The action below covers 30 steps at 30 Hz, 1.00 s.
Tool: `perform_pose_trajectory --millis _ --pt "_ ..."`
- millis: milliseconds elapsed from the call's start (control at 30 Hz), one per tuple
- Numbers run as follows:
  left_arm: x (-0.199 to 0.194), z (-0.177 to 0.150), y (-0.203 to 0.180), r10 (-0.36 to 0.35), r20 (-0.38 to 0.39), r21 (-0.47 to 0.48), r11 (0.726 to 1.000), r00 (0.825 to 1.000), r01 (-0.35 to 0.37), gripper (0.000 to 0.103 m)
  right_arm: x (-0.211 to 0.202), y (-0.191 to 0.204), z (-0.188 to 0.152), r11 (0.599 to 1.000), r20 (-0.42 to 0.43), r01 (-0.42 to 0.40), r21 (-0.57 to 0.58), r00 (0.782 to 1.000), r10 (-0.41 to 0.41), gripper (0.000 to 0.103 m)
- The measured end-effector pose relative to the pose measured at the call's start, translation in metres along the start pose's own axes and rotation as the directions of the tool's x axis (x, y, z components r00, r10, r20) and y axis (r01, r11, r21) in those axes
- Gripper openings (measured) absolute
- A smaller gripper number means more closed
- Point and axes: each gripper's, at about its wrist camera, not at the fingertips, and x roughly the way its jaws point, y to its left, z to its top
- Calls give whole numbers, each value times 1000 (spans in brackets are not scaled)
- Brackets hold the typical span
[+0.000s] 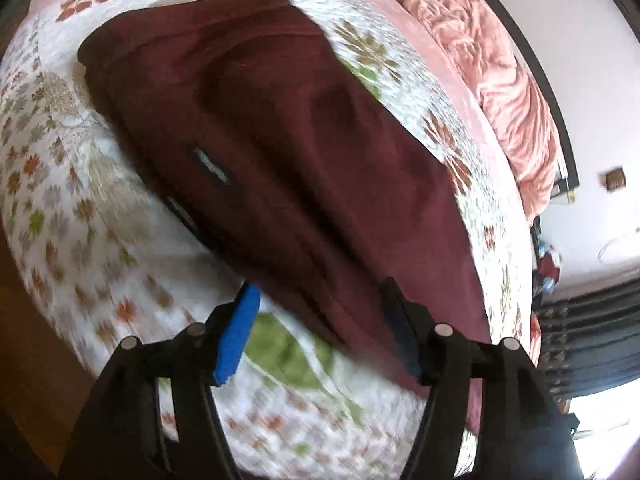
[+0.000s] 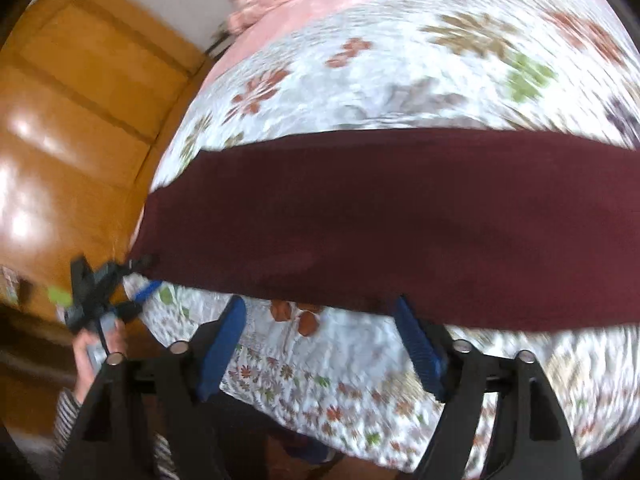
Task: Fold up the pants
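Note:
Dark maroon pants (image 1: 280, 152) lie flat on a floral bedspread (image 1: 80, 208). In the left wrist view my left gripper (image 1: 320, 320) is open, its blue-padded fingers (image 1: 240, 332) straddling the pants' near edge just above the cloth. In the right wrist view the pants (image 2: 380, 220) stretch as a band across the bed, and my right gripper (image 2: 320, 328) is open just in front of their near edge, holding nothing. The left gripper (image 2: 120, 288) also shows at the far left by the pants' end, held by a hand.
A crumpled pink blanket (image 1: 500, 60) lies along the bed's far side by the dark headboard (image 1: 560, 120). A wooden door (image 2: 80, 120) stands left of the bed. Dark curtains (image 1: 592, 340) hang at the right.

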Motion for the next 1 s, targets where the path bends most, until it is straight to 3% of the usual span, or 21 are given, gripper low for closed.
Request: perform_pose_trajectory --millis 133,300,400,500,600,633,667,733,833,933,1000 --pt "13 -34 -43 -62 -89 63 996 994 68 61 -18 -34 -7 991 -15 -13 132 1000 15 78" --pt "68 -75 -97 -157 -311 56 982 938 183 61 -21 -61 -19 972 -29 -51 231 998 59 78" --pt "97 -89 -113 -145 -382 65 981 913 182 61 -12 -83 -22 945 -14 -87 315 995 96 78" --pt "122 -101 -117 -158 -442 14 983 883 183 63 -1 -101 -17 926 21 -78 369 997 75 78" --pt "136 -106 -120 -160 -442 -6 985 883 175 70 6 -117 -9 902 90 -123 413 991 94 77" --pt "137 -106 -121 -159 -439 -12 985 884 171 72 7 -120 -7 893 103 -136 430 989 102 71" --pt "138 -106 -122 -164 -437 -24 985 884 171 72 5 -121 -6 894 114 -132 429 989 91 52" --pt "138 -109 -124 -187 -448 -57 982 874 181 72 -4 -119 -2 919 144 -92 383 989 38 29" --pt "134 -124 -137 -239 -462 -83 970 854 227 72 -23 -117 -1 925 219 -177 337 970 105 22" --pt "145 -143 -151 -257 -472 -97 966 843 240 77 -28 -111 1 925 242 -205 320 962 129 21" --pt "161 -150 -153 -264 -471 -130 965 842 230 77 -27 -111 0 933 219 -179 313 969 113 20"
